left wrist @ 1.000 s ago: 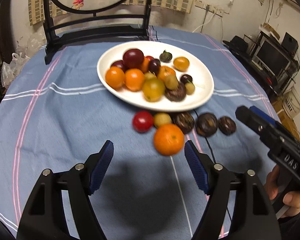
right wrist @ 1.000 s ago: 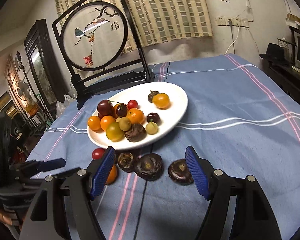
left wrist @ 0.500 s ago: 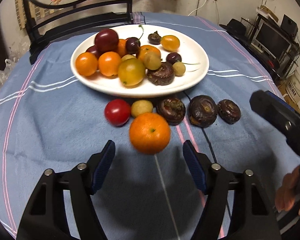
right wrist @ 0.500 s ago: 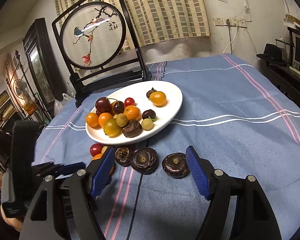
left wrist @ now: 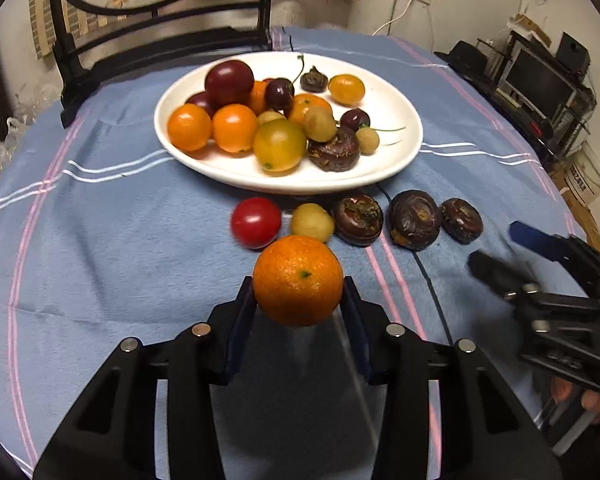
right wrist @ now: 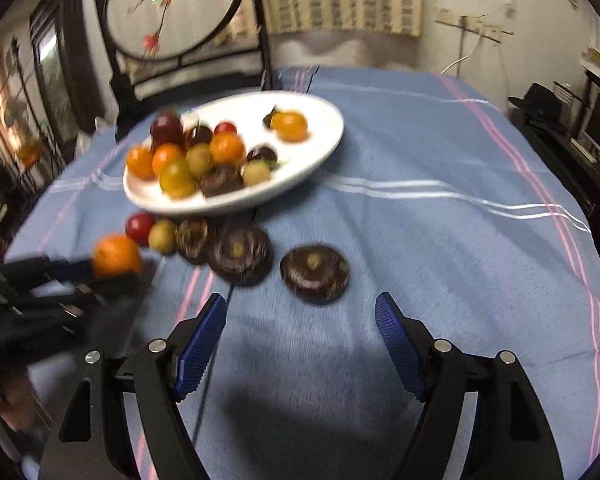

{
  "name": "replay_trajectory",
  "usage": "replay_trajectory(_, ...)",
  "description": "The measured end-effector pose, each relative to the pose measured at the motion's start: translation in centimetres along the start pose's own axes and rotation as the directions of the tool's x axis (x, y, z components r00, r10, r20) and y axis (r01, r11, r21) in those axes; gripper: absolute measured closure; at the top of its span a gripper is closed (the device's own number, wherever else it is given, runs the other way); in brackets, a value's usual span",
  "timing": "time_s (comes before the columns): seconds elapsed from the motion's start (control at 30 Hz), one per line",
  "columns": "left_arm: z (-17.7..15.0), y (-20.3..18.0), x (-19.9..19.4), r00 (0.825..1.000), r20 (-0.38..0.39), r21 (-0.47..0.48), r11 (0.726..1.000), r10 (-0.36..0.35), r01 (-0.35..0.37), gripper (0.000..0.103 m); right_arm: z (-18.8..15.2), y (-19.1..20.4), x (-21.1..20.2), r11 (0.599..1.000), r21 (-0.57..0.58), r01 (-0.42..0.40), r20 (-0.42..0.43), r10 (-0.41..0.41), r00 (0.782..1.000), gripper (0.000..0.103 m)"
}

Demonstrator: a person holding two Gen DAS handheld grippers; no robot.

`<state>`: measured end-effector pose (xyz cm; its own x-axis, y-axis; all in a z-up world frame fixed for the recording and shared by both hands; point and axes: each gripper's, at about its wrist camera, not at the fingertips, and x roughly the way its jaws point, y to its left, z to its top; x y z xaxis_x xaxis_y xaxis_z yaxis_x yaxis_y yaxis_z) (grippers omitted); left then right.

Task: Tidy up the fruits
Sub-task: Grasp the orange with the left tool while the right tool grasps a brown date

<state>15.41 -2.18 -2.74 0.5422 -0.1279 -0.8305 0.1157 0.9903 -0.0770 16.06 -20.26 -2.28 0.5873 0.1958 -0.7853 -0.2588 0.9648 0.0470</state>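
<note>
Item: orange mandarin (left wrist: 298, 280), near the front edge of the worktop (left wrist: 100, 240), just in front of a red cherry tomato (left wrist: 256, 222) and a small yellow fruit (left wrist: 313, 222).
Holder: left hand-held gripper (left wrist: 299, 302), jaws just closing in, both pads against the mandarin's flanks; gripping it.
Second tool: right hand-held gripper (right wrist: 300, 340), jaws spread with nothing between them, hovering just short of the nearest dark water chestnut (right wrist: 314, 273).
Other loose stock: two more water chestnuts in a row beside it, along the near rim of the white plate (left wrist: 396, 160).
Plate: centre of the worktop, heaped with oranges, cherries, yellow tomatoes.
Hazards: the grip sits low on a round, smooth-skinned fruit, so it may squirt out on lifting. The neighbours lie close and may roll if nudged. Setting the fruit on the heap could topple it.
</note>
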Motion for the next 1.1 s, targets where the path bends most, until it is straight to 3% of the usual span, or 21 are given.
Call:
replay_trajectory(0.2,-0.4,1.1,-0.6,0.999,0.032,-0.001,1.000,-0.023,0.023,0.061,-0.3,0.5,1.6,0.998,-0.026,0.060,-0.041,-0.061,0.997,0.029)
replay_trajectory(0.37,-0.5,2.0,-0.1,0.997,0.018,-0.020,0.997,-0.072,0.072,0.061,0.6,-0.4,2.6,0.997,0.062,0.047,-0.026,-0.045,0.999,0.034)
replay_trajectory(0.43,-0.5,2.2,-0.2,0.997,0.013,-0.033,0.996,-0.078,0.079,0.061,1.0,-0.5,3.1,0.994,0.077,0.072,-0.016,-0.071,0.997,0.044)
replay_trajectory(0.5,-0.5,2.1,-0.3,0.997,0.020,-0.028,0.996,-0.080,0.081,0.061,1.2,-0.4,3.2,0.994,0.067,0.082,-0.008,-0.081,0.997,0.060)
replay_trajectory(0.8,-0.9,1.5,-0.5,0.997,0.034,-0.005,0.997,-0.073,0.073,0.061,0.9,-0.7,2.4,0.994,0.095,0.062,0.012,-0.064,0.998,0.060)
replay_trajectory(1.1,-1.0,1.4,0.2,0.997,0.033,-0.002,0.998,-0.063,0.063,0.061,0.7,-0.2,-0.1,0.997,0.077,-0.010,0.109,0.001,0.994,0.060)
